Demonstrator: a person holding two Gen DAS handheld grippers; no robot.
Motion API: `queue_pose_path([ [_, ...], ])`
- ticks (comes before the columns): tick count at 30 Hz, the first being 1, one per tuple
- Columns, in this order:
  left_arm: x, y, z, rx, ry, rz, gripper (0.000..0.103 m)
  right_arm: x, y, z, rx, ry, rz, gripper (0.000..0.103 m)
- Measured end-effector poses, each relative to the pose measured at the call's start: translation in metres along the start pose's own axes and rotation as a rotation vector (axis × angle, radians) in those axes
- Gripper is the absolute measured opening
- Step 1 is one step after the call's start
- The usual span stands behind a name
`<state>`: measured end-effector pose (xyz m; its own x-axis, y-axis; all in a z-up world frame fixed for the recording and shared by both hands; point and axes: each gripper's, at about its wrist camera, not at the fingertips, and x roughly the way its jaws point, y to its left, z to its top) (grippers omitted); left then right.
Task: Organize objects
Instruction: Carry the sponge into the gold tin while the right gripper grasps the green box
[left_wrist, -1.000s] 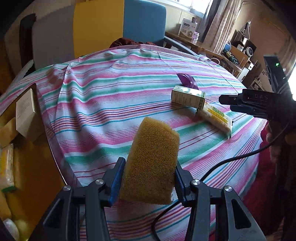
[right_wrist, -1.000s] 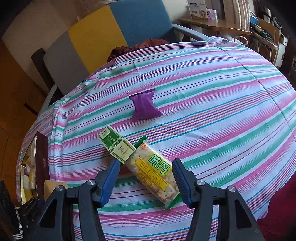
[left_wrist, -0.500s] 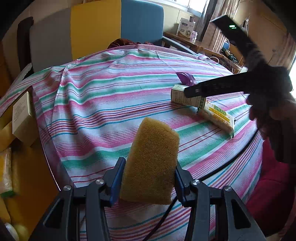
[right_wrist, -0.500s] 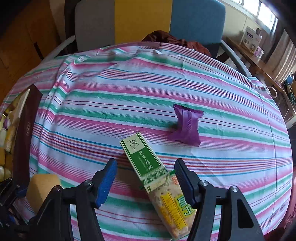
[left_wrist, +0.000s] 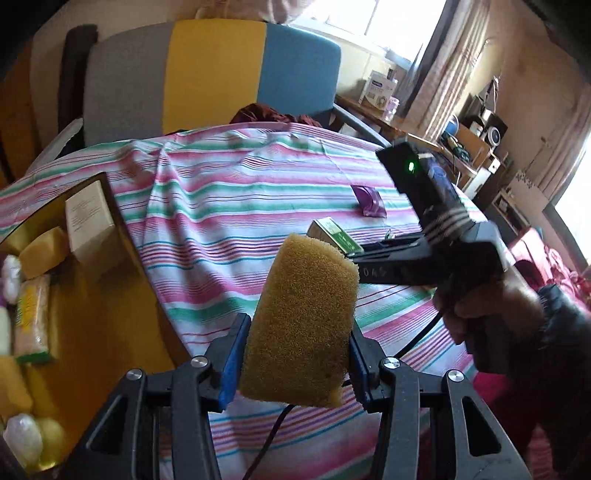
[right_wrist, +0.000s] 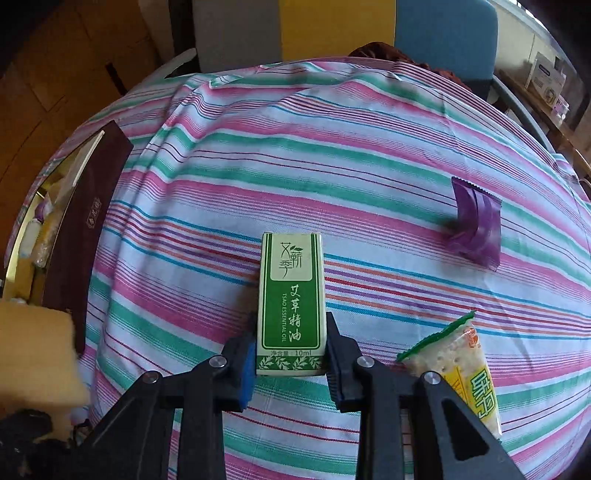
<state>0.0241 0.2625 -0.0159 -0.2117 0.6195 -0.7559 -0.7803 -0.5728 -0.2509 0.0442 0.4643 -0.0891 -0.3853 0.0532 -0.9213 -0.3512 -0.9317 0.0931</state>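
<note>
My left gripper (left_wrist: 293, 360) is shut on a yellow sponge (left_wrist: 303, 321) and holds it upright above the table's left part. My right gripper (right_wrist: 290, 356) is shut on a green essential-oil box (right_wrist: 291, 299) that lies on the striped tablecloth (right_wrist: 332, 155); the box also shows in the left wrist view (left_wrist: 332, 236) behind the sponge. A purple packet (right_wrist: 476, 225) lies to the right. A cracker pack (right_wrist: 465, 373) lies right of my right gripper.
A dark open box (left_wrist: 114, 229) at the table's left holds a cardboard carton (left_wrist: 88, 221), sponges and several packets; it also shows in the right wrist view (right_wrist: 85, 229). A grey, yellow and blue chair (left_wrist: 210, 74) stands behind the table. A cable hangs under my right gripper.
My right gripper moved forward onto the green box and closed on it. My left gripper with the sponge moved left, so the open box shows more.
</note>
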Motion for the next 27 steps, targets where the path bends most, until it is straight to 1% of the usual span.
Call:
queue_pose_path([
  [4,-0.028,0.026,-0.004,-0.069,-0.021,0.028,0.050,-0.004,-0.002,0.003,0.014,-0.002,0.009,0.030],
  [8,-0.051,0.063,-0.011,-0.152,-0.038,0.098,0.050,-0.008,0.002,0.004,-0.002,-0.010,-0.016,0.030],
  [10,-0.061,0.089,-0.016,-0.213,-0.039,0.138,0.050,-0.007,0.005,0.006,-0.016,-0.011,-0.028,0.030],
  [12,-0.070,0.116,-0.024,-0.299,-0.032,0.158,0.050,-0.007,0.004,0.007,-0.016,-0.009,-0.027,0.030],
  [15,-0.080,0.143,-0.033,-0.364,-0.026,0.196,0.050,-0.007,0.006,0.009,-0.018,-0.007,-0.031,0.030],
  [18,-0.082,0.157,-0.039,-0.392,-0.011,0.228,0.050,-0.008,0.006,0.010,-0.022,-0.007,-0.037,0.030],
  [20,-0.078,0.163,-0.038,-0.403,0.001,0.232,0.050,-0.008,0.007,0.010,-0.026,-0.005,-0.041,0.030],
  [24,-0.058,0.167,-0.019,-0.371,0.025,0.260,0.050,-0.009,0.008,0.011,-0.029,-0.003,-0.044,0.030],
  [27,-0.041,0.182,-0.004,-0.380,0.060,0.284,0.051,-0.010,0.008,0.012,-0.029,-0.001,-0.043,0.030],
])
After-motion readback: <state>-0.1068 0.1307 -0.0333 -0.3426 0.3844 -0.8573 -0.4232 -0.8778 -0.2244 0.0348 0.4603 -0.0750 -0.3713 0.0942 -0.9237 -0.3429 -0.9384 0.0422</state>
